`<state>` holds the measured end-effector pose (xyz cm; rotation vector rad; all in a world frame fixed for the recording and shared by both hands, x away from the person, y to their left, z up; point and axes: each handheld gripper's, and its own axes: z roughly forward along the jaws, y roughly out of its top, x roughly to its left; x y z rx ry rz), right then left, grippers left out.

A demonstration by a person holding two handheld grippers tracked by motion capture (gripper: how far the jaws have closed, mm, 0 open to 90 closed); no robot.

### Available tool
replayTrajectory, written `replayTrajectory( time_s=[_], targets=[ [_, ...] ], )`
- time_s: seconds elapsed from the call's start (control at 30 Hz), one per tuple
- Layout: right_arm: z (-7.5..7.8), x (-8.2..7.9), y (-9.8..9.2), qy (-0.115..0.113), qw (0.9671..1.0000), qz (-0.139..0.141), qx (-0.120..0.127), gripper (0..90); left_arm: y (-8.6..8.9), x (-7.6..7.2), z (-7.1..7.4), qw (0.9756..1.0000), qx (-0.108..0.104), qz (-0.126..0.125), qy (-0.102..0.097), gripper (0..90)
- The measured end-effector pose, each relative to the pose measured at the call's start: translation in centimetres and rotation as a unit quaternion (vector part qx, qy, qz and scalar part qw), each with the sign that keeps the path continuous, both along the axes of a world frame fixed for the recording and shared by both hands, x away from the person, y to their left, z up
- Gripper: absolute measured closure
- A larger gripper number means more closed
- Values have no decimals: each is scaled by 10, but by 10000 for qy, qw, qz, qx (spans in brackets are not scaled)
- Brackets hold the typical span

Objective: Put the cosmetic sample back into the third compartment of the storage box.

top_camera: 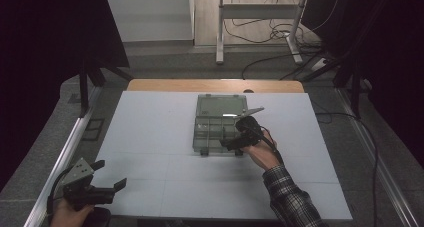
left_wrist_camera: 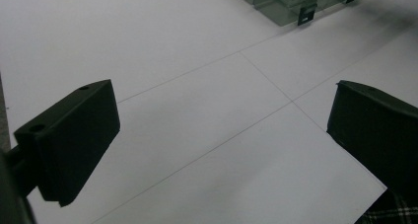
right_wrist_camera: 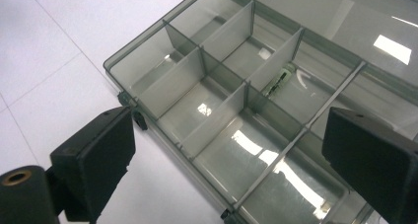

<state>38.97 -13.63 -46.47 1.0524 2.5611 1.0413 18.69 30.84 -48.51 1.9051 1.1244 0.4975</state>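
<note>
a: right gripper (top_camera: 239,141) fingers (right_wrist_camera: 96,157) are spread, nothing between them, poised over the near compartments of the clear organizer box (top_camera: 218,129), likely to place or pick a small part.
b: and the left gripper (top_camera: 102,186)?
a: released too, parked well toward the near-left of the box on the white worktop (top_camera: 150,137).
b: anything inside?
a: the right gripper view shows a small greenish part (right_wrist_camera: 280,79) in a middle compartment; the high view can't resolve it.

White tabletop (top_camera: 150,137) with thin seam lines, wooden edge strip (top_camera: 215,85) at far side; grey floor (top_camera: 165,62) around; metal rails (top_camera: 70,142) along both sides; black curtains (top_camera: 45,47) left and right; white desk frame (top_camera: 260,17) beyond; cables (top_camera: 270,34) tangled on floor; dim light.
</note>
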Motion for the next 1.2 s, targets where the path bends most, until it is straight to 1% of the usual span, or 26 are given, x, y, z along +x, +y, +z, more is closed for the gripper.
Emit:
replayTrajectory(
  time_s=[0.13,0.4,0.47,0.8,0.93,0.97,1.07,1.2],
  targets=[
    [-1,-2,0,30,10000,19,-48,27,0,0,0,10000,3,3,1,1],
    [-5,-13,1,-9,9999,99,-101,20,0,0,0,10000,30,68,16,15],
    [-5,-18,0,-86,9999,114,-61,20,-1,0,0,10000,49,83,23,19],
    [-4,-31,-4,-242,9995,177,-24,18,-1,1,0,9999,84,143,49,25],
    [-3,-34,-6,-273,9994,190,-2,18,-1,1,0,9998,81,151,52,25],
    [-2,-37,-7,-263,9995,174,52,18,-1,1,0,9998,73,152,52,25],
    [-1,-40,-9,-280,9994,186,103,18,-1,1,0,9998,71,157,57,25],
    [0,-44,-12,-304,9993,199,96,18,-1,1,0,9998,79,159,58,25]
  ],
)
